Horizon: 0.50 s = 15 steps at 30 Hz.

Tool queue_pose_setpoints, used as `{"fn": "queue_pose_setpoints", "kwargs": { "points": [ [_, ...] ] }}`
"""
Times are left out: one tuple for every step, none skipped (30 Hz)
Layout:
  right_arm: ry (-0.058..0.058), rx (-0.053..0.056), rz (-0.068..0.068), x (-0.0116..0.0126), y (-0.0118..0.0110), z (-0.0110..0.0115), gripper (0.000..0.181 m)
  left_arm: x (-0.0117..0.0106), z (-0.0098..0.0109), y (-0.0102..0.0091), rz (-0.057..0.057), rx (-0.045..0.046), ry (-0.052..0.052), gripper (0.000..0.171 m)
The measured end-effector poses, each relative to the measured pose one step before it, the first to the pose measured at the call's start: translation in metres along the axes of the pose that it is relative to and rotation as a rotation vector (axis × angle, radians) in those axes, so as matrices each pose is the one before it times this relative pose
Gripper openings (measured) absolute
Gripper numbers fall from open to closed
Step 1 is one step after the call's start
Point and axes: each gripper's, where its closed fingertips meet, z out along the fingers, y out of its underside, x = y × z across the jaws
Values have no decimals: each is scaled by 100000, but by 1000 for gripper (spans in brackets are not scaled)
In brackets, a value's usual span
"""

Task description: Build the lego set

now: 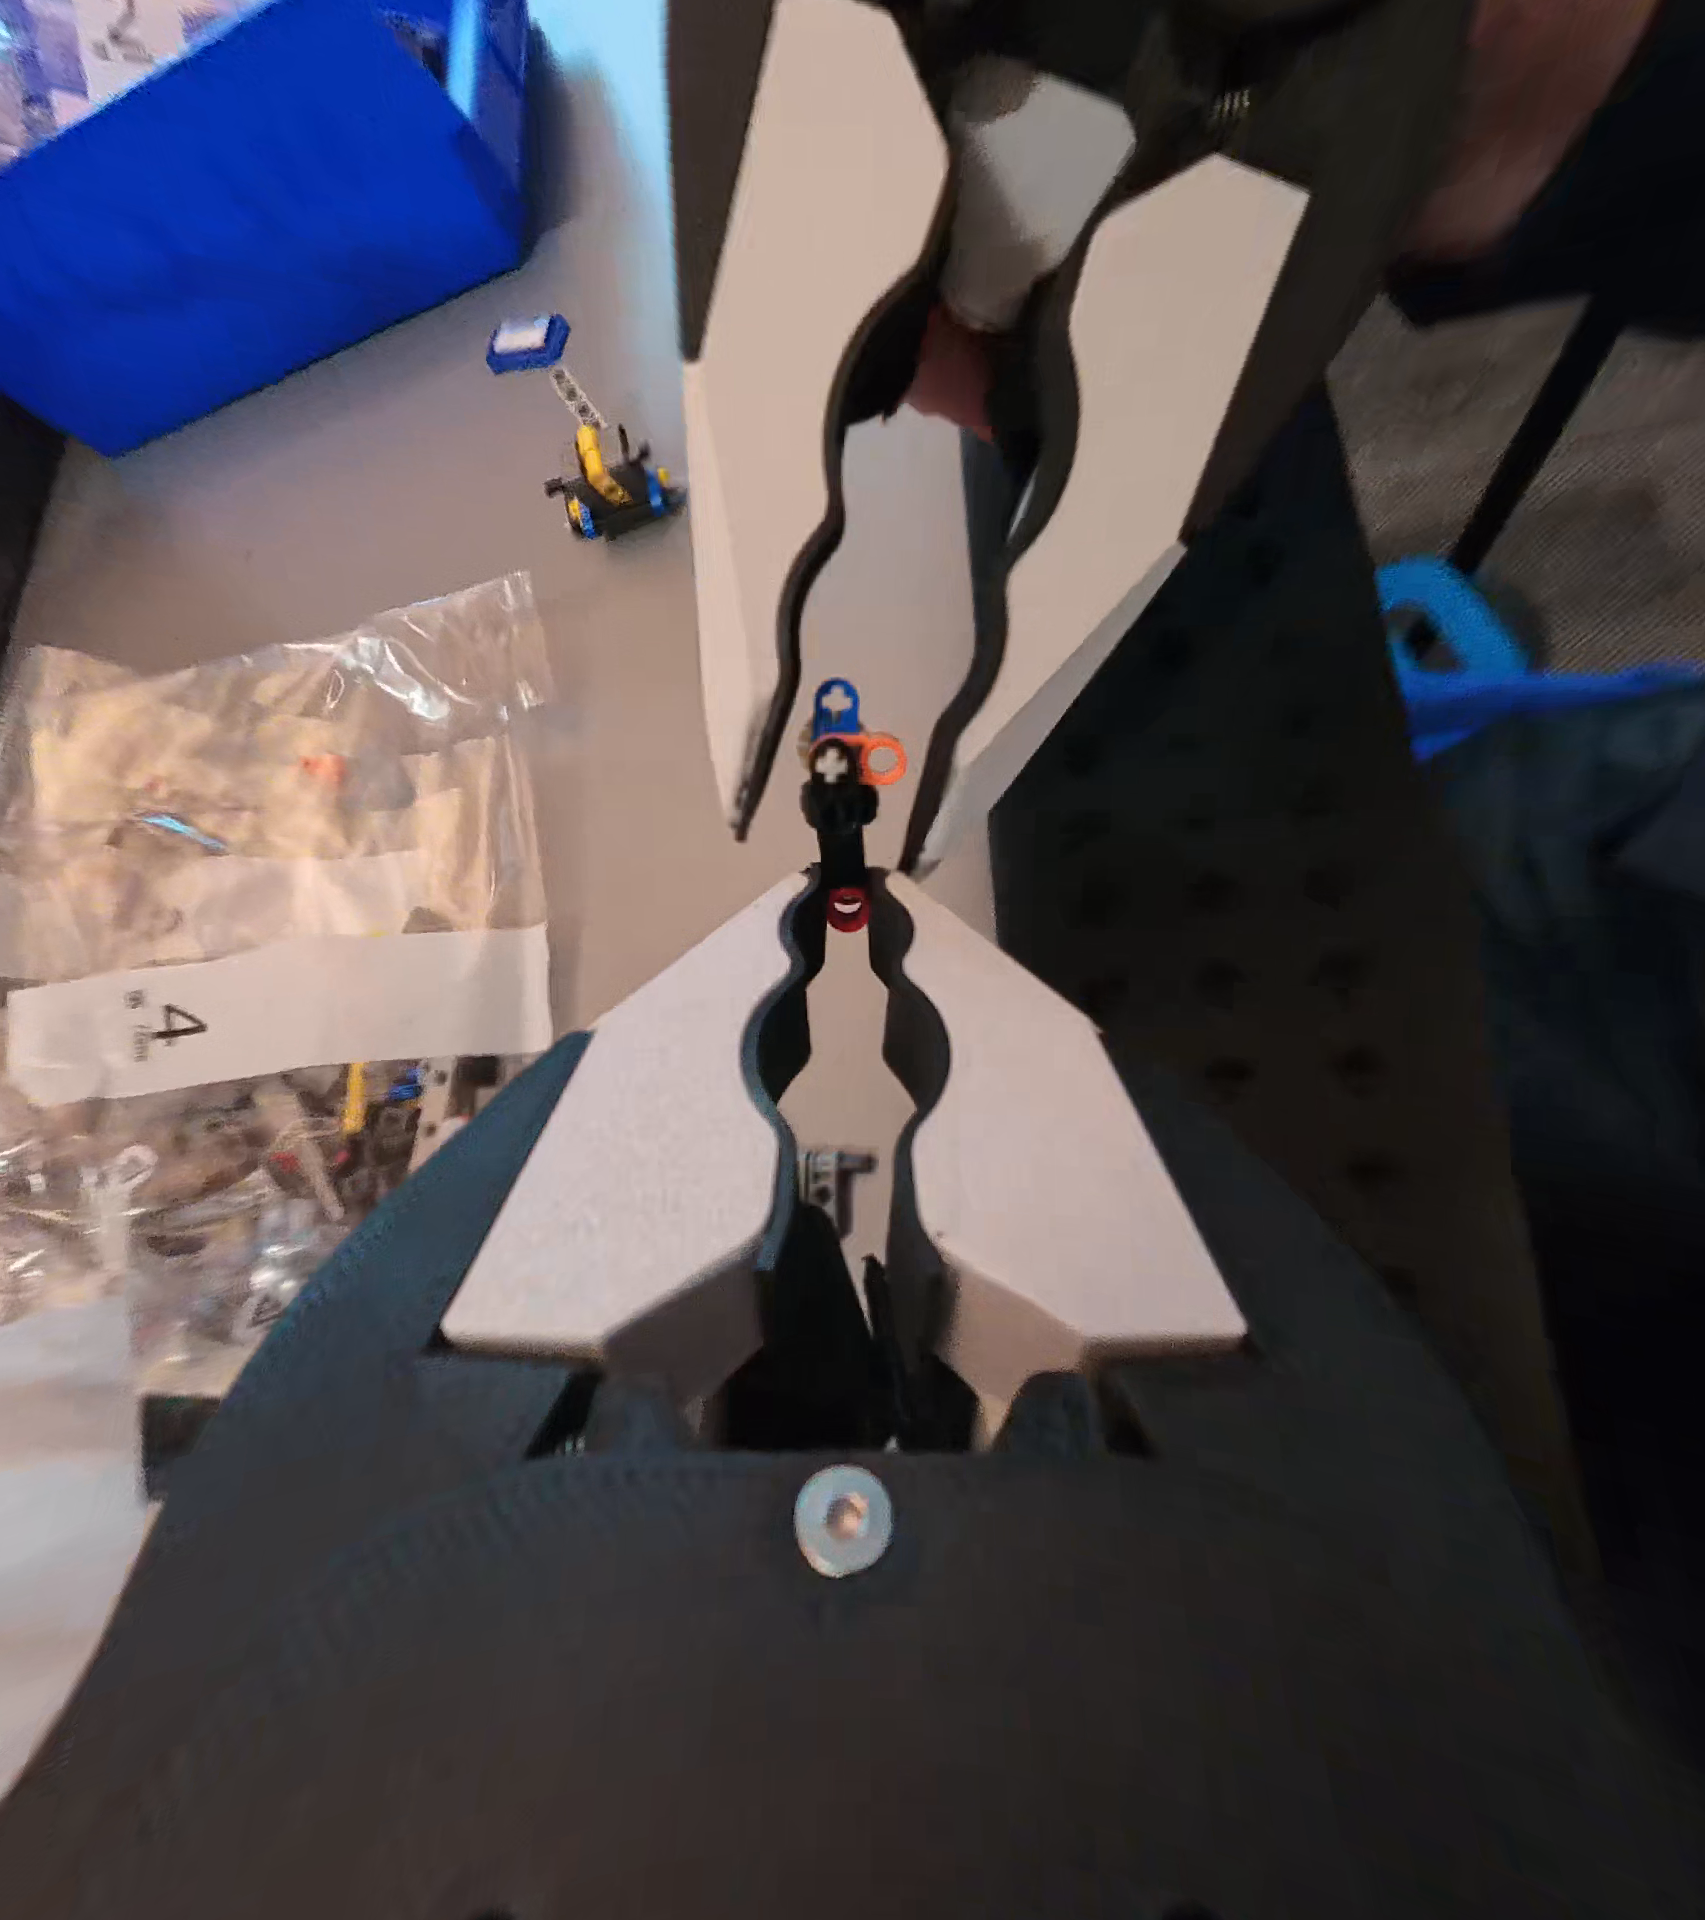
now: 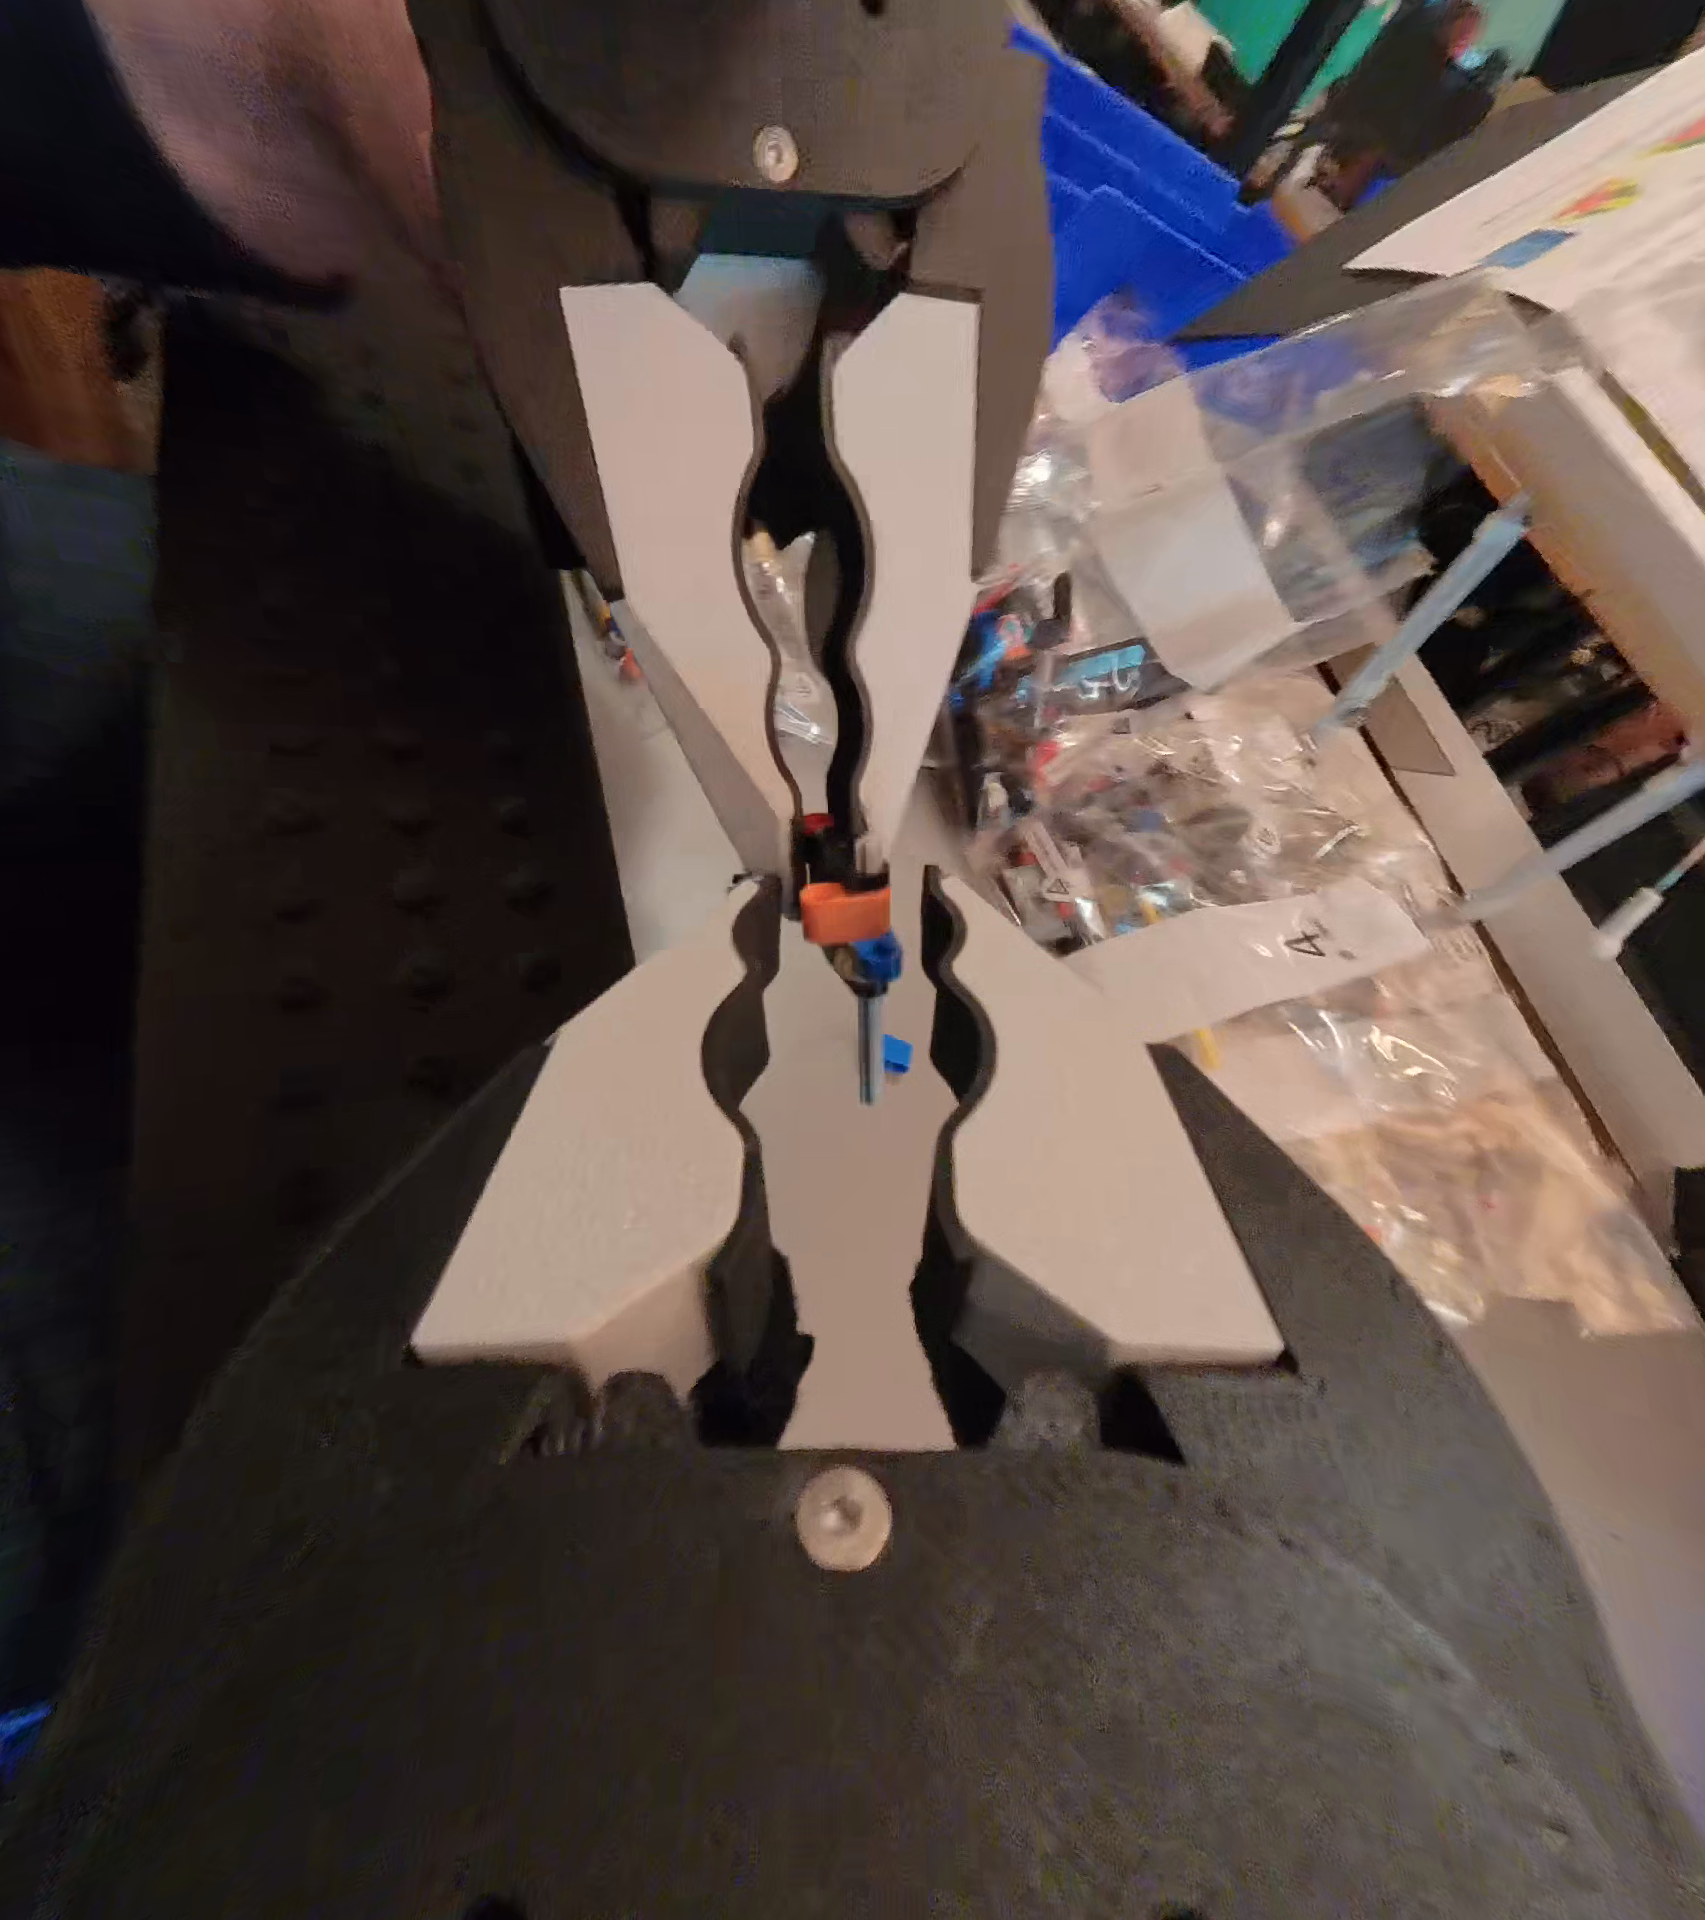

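A small lego assembly [image 1: 840, 821] has a black stem, a red bush, an orange piece [image 1: 881, 761] and a blue piece [image 1: 835, 707]. My left gripper [image 1: 848, 878] is shut on its black stem, held above the table. My right gripper [image 1: 827, 847] faces it from the opposite side, open, with one finger on each side of the assembly. In the right wrist view, the right gripper [image 2: 848, 888] is open around the orange piece [image 2: 843, 909] and a thin axle [image 2: 869, 1049] that points toward the camera. The left gripper [image 2: 835, 826] pinches the far end.
A partly built model [image 1: 609, 468] stands on the grey table beside a blue bin [image 1: 204, 229]. Clear bags of parts [image 1: 256, 831] lie at the left, also in the right wrist view [image 2: 1191, 831]. A black perforated panel [image 1: 1191, 935] is close by. A printed sheet [image 2: 1606, 135] lies at the far right. From either gripper's tips it is about 20 centimetres to the partly built model [image 1: 609, 468].
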Motion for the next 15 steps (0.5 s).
{"fn": "queue_pose_setpoints", "kwargs": {
  "points": [
    [-1399,1120,-1270,-252,-141,184,15,-201,50,348,4293,-4162,-2453,7],
    [-372,686,217,-64,-35,175,14,-95,-6,236,3607,-3032,-1546,7],
    [-822,208,237,-102,101,110,14,101,21,195,1659,-2235,89,7],
    [665,1075,553,72,-10,-11,14,-142,-37,-12,2282,-388,-1722,7],
    [562,1391,2014,141,-28,-49,13,-140,-23,-35,2504,294,-1796,7],
    [-758,735,2398,8,78,-35,13,31,23,21,973,147,-191,7],
    [-219,1090,1415,18,40,-63,13,8,-11,-12,1032,625,-251,7],
    [-317,1004,1279,0,96,-61,13,15,-78,23,1048,858,31,7],
    [-1075,1125,1746,-23,222,-39,13,55,-151,71,-112,1026,915,7],
    [-1922,1394,3037,-9,283,-81,13,24,-189,-6,-240,1473,608,7],
    [-1453,2344,3028,31,-53,-141,13,-17,-181,-170,97,2104,-42,7],
    [-839,794,485,-89,-151,-83,13,75,-152,-111,-497,1342,761,7],
    [-89,-846,-994,-67,4,21,13,40,-105,17,-70,388,409,7],
    [-186,-370,-15,-8,66,96,13,9,-35,100,-223,-85,231,7],
    [-461,665,955,47,39,57,13,-42,18,33,-1300,405,360,7]
  ]
}}
